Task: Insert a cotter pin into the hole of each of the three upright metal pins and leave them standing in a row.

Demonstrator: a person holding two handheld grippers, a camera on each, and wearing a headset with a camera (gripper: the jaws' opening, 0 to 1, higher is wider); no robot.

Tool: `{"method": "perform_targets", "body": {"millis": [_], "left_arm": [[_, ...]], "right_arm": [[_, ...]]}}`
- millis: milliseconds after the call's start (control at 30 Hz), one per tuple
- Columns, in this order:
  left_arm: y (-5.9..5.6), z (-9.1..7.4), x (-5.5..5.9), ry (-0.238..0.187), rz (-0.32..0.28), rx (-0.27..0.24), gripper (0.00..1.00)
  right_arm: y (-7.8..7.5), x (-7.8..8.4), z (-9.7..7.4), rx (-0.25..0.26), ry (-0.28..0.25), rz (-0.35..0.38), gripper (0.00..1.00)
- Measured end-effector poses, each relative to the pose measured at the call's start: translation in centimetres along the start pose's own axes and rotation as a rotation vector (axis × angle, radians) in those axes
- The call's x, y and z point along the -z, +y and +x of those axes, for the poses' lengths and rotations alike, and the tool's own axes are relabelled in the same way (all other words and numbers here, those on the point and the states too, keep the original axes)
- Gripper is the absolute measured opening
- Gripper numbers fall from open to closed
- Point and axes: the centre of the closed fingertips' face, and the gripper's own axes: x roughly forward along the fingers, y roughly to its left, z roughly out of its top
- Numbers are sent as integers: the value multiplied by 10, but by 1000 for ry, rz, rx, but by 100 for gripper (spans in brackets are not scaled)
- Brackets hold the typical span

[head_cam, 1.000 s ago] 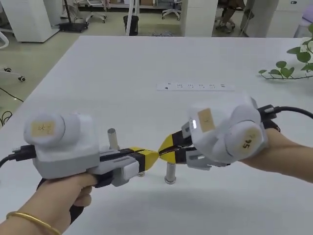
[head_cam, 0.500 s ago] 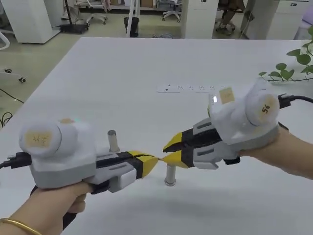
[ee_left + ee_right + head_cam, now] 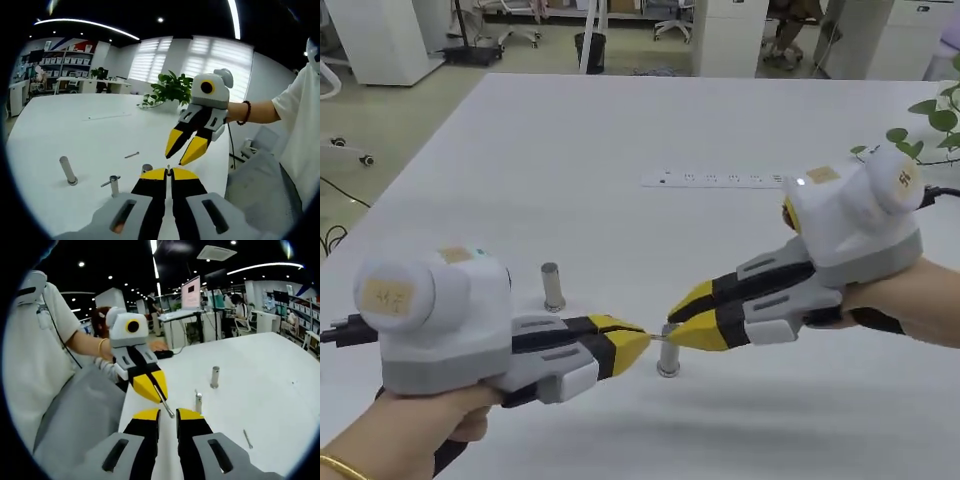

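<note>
While tip to tip, left hand-held gripper point(image 3: 642, 338) tight on cotter pin point(image 3: 167, 407), right hand-held gripper point(image 3: 672, 325) apart.

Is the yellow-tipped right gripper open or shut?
Open: the right gripper shows yellow tips apart; the shut left gripper holds a thin metal cotter pin toward their gap.

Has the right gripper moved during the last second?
Yes. The right gripper rose and swung rightward; its body now covers the right end of the power strip.
</note>
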Motion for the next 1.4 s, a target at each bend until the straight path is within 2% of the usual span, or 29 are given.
{"method": "perform_targets", "body": {"millis": [200, 700, 1000, 1200, 1400], "left_arm": [[-6, 2, 4, 17, 27, 39, 0], [-28, 3, 3, 15, 81, 133, 0], [-34, 2, 3, 13, 97, 166, 0], [-34, 1, 3, 9, 90, 171, 0], [-31, 1, 1, 4, 97, 157, 1]], "right_arm": [[8, 8, 3, -38, 14, 7, 14], [23, 13, 5, -121, 4, 9, 10], [30, 17, 6, -156, 7, -4, 7], [31, 16, 7, -161, -4, -23, 6], [29, 15, 7, -142, 2, -43, 4]]}}
